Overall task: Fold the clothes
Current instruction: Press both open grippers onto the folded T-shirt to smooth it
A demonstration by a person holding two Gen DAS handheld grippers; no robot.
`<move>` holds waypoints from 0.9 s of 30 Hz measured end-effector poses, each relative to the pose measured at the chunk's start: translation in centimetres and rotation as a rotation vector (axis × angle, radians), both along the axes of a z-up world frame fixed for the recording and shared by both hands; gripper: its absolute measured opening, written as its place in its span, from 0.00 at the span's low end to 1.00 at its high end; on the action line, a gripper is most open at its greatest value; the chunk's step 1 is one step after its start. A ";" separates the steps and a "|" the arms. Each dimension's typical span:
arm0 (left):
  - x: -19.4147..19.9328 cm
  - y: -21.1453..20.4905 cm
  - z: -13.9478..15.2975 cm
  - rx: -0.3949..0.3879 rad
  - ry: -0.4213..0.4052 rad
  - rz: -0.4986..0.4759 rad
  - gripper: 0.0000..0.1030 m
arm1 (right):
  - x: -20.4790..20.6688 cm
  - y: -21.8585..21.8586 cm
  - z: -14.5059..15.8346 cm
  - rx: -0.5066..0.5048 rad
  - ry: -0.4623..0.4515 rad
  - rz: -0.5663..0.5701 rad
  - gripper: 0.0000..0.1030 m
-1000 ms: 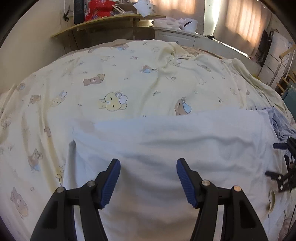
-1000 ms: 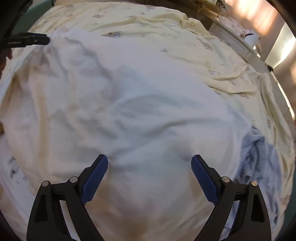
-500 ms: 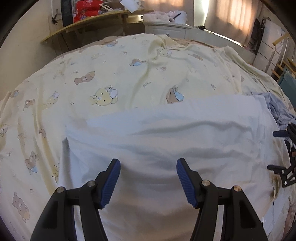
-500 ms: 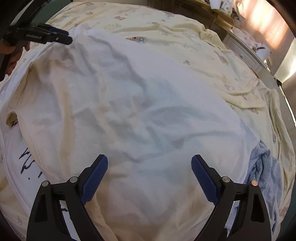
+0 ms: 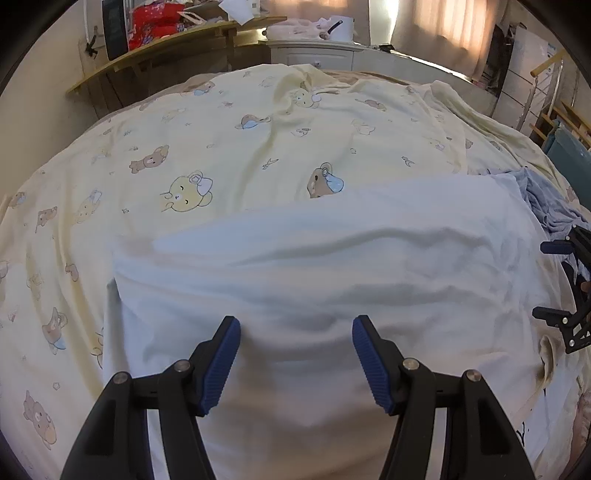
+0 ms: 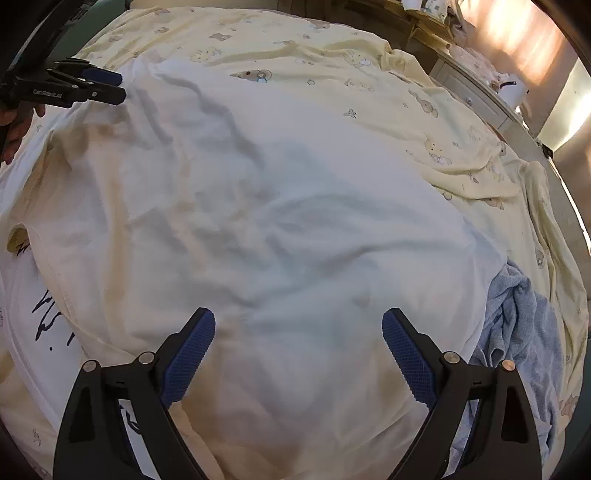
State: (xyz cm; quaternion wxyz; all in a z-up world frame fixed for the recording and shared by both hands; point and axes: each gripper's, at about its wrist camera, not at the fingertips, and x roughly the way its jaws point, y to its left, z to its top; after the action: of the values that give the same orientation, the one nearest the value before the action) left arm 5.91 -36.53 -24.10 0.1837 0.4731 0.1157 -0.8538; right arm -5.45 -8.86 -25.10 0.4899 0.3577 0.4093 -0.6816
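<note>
A white garment (image 5: 332, 280) lies spread flat over the near half of a bed, on a pale yellow sheet (image 5: 229, 147) printed with little bears. In the left wrist view the left gripper (image 5: 295, 332) hangs over the cloth with its blue pads (image 5: 221, 365) apart and nothing clamped between them — the fabric simply lies below. The right gripper (image 6: 298, 325) shows the same in its own view: jaws spread wide, pads clear of the cloth, the garment filling the picture from 9 o'clock round to 3 o'clock.

At 9 o'clock in the right wrist view some dark handwriting-like print (image 6: 48, 317) shows on a lower white layer at the garment's edge. A crumpled light blue cloth (image 6: 517, 332) lies just beside the garment at 4 o'clock, touching its edge. The left gripper appears there at 10 o'clock, with part of a hand (image 6: 14, 129) behind it.

Beyond the bed, at 12 o'clock in the left wrist view, a white cabinet (image 5: 314, 55) carries a white pot-like container (image 5: 341, 27) — its contents cannot be made out. A wooden shelf (image 5: 155, 48) at 11 o'clock holds a red bag (image 5: 155, 24).
</note>
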 end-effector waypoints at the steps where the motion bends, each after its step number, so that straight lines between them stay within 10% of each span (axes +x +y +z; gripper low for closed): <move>1: 0.0 0.0 0.0 0.000 0.000 0.001 0.62 | 0.1 0.0 0.1 -0.003 0.000 0.004 0.92; 27: -0.4 0.2 0.8 -0.011 0.027 -0.032 0.62 | -2.3 0.4 1.5 -0.076 -0.043 -0.035 0.92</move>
State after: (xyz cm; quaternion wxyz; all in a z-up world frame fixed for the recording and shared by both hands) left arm 5.48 -36.33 -23.35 0.1709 0.4622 0.1059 -0.8637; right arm -7.71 -8.42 -23.59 0.4999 0.3606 0.3663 -0.6971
